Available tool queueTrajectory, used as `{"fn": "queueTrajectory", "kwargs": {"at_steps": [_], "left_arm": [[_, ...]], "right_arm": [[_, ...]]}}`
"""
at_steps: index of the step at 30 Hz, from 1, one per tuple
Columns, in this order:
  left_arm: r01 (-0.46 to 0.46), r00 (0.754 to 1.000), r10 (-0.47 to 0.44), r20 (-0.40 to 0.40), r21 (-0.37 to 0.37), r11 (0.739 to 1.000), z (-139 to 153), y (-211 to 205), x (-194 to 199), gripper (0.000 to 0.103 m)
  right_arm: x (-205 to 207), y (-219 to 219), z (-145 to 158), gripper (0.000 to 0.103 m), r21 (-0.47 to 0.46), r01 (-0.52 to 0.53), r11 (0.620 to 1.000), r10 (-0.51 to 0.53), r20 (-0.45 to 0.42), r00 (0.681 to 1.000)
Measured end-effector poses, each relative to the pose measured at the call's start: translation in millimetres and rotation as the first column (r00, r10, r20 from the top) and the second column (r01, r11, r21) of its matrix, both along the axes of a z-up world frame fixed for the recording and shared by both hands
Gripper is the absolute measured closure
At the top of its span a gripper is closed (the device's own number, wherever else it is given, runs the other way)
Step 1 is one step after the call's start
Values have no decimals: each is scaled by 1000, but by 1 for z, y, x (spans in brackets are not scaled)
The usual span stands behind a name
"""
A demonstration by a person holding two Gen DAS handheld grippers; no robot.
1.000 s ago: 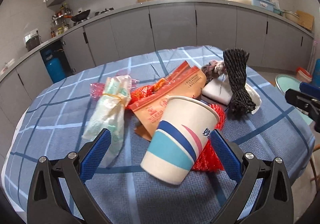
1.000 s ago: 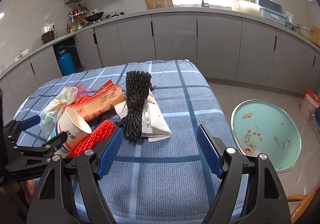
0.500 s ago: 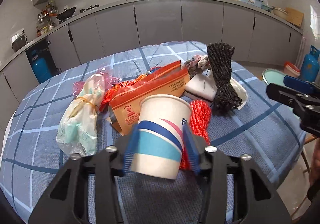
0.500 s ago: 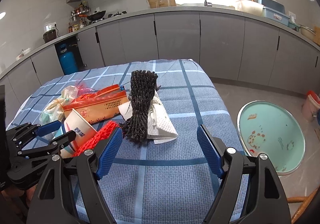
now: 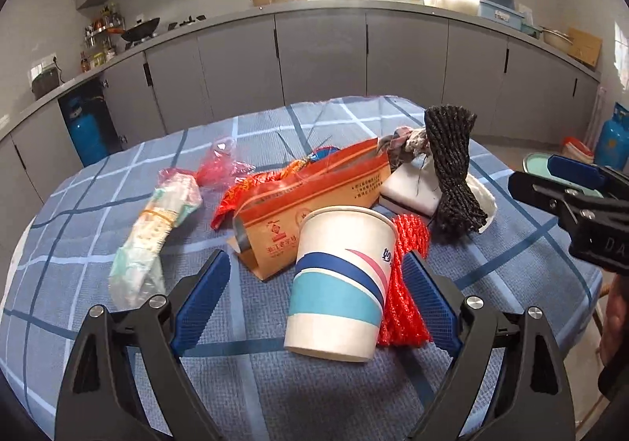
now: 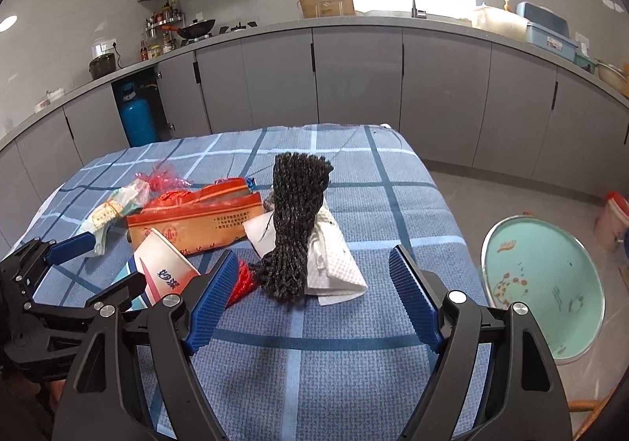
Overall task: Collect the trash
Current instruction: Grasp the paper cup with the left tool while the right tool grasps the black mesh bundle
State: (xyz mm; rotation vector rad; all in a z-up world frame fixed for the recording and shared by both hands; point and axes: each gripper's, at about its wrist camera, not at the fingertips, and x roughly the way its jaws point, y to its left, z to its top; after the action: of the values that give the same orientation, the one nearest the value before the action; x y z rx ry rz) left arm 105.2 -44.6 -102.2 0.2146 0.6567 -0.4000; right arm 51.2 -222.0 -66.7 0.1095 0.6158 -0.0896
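Note:
A white paper cup with blue and red stripes lies tilted on the blue checked tablecloth, between the wide-open jaws of my left gripper; neither pad touches it. It also shows in the right wrist view. Behind it lie an orange paper bag, a red net, a black net bundle, a white napkin and a plastic-wrapped packet. My right gripper is open and empty, just in front of the black net bundle.
A round teal basin stands on the floor right of the table. Grey kitchen cabinets run behind. A blue gas cylinder stands at the back left. The table's right edge drops off near the basin.
My left gripper was closed on the paper cup half a second ago and has now opened wide; the cup rests between its jaws. The right gripper has barely moved.

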Motion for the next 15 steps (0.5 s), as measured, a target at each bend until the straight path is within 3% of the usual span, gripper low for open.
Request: {"fn": "queueTrajectory", "kwargs": {"at_steps": [9, 15], "left_arm": [[66, 991, -67, -112, -9, 998, -26, -17, 16, 40], [55, 996, -57, -65, -37, 998, -7, -10, 9, 44]], "right_arm": [[8, 5, -15, 25, 6, -10, 1000, 10, -34, 999], [11, 5, -17, 25, 6, -11, 1000, 11, -34, 999]]}}
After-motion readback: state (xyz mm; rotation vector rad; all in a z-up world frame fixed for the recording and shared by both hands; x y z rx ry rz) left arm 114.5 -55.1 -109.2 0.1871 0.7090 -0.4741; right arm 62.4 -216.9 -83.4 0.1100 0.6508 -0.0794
